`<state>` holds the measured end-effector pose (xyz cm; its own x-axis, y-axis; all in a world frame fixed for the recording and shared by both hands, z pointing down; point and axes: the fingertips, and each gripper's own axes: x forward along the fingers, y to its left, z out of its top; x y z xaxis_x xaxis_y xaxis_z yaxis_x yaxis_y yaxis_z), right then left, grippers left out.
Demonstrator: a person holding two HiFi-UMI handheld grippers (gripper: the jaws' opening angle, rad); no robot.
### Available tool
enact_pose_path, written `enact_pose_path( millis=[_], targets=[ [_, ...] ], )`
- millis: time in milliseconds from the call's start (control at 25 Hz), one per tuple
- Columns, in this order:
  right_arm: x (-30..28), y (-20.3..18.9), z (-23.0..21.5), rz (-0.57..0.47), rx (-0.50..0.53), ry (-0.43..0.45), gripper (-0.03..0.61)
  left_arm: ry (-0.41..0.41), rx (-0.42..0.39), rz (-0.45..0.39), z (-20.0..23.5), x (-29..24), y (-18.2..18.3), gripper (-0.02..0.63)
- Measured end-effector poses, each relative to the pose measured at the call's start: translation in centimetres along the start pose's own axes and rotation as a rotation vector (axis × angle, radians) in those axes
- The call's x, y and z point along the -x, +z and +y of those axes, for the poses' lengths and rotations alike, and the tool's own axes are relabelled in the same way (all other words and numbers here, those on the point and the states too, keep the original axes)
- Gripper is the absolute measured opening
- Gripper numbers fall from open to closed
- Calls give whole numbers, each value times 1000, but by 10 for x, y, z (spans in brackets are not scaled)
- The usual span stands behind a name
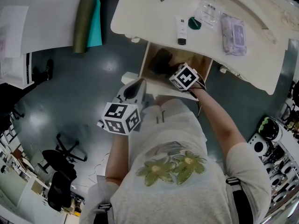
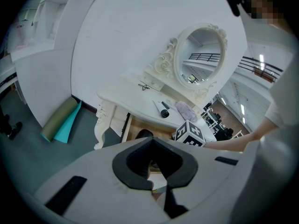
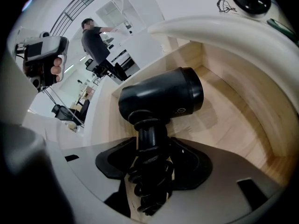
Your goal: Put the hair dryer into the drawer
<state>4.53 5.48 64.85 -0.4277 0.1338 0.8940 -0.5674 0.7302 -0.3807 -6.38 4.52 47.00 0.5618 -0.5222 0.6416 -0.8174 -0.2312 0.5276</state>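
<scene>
Head view: the right gripper (image 1: 180, 73) reaches into the open wooden drawer (image 1: 208, 64) under the cream dressing table (image 1: 140, 13). The black hair dryer (image 1: 161, 62) sits at the drawer's left, and the tabletop lip above would likely catch it if it were lifted. Left gripper view: the left gripper (image 2: 156, 185) is pressed together on nothing and held well back from the drawer. Right gripper view: the jaws clamp the dryer's handle (image 3: 149, 134) over bare drawer floor with room to the right, though the bunched cord (image 3: 147, 190) may spill over the front edge and jam the drawer.
</scene>
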Motion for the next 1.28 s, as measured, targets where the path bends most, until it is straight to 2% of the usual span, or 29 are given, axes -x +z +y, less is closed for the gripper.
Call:
enact_pose_path(
  millis=[880,1280],
  targets=[
    [-13,-3,-4,33,10,6,221,8,-5,27,2,-6,-7,9],
    [-19,-5,-4,51,52,-12,221,4,-21,39,-3,-9,-9,9]
  ],
)
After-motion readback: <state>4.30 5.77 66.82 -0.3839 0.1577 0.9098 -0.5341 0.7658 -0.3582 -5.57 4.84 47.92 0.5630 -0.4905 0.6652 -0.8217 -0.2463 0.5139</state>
